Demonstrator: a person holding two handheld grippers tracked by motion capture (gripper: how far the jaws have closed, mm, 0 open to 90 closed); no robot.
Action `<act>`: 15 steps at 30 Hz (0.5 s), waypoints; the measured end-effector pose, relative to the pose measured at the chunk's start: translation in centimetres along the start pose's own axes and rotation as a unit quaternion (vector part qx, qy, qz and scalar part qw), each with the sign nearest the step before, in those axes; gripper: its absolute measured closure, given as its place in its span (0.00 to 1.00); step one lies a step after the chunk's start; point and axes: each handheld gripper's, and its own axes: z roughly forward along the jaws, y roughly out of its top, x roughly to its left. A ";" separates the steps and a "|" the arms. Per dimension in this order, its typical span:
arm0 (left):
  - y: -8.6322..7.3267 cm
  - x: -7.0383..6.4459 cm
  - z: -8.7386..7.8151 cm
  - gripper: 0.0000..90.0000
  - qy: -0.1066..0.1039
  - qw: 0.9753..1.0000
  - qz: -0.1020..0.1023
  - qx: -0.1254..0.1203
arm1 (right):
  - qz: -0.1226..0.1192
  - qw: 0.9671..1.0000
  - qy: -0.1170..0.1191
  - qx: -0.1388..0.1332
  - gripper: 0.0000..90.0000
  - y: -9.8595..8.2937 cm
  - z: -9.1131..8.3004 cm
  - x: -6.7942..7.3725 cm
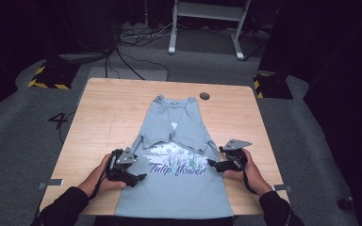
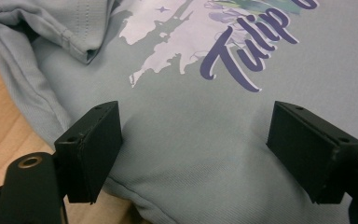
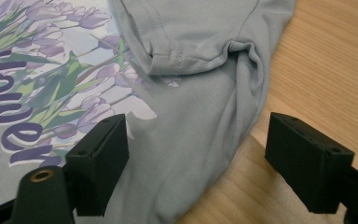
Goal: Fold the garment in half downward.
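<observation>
A pale grey-blue T-shirt [image 1: 174, 186] lies flat on the wooden table [image 1: 108, 108], printed "Tulip flower" with purple tulips, both sleeves folded in over its chest. My left gripper [image 1: 141, 178] hovers open at the shirt's left edge, its jaws wide over the cloth [image 2: 191, 154] beside the folded sleeve [image 2: 70, 28]. My right gripper [image 1: 211, 163] is open at the shirt's right edge, one jaw over the fabric [image 3: 191, 140] and one over bare wood [image 3: 317, 70]. Nothing is held between either pair of jaws.
A round cable hole [image 1: 204, 96] sits near the table's far right corner. Cables [image 1: 132, 42] and a white stand's feet [image 1: 207, 33] lie on the grey floor beyond the table. Black-and-yellow floor plates [image 1: 49, 77] flank the far corners.
</observation>
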 end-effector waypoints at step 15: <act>-0.3 -0.7 -0.6 0.19 -0.006 1.000 0.005 0.011 | -0.009 1.000 0.011 0.010 0.25 -0.8 -1.1 1.6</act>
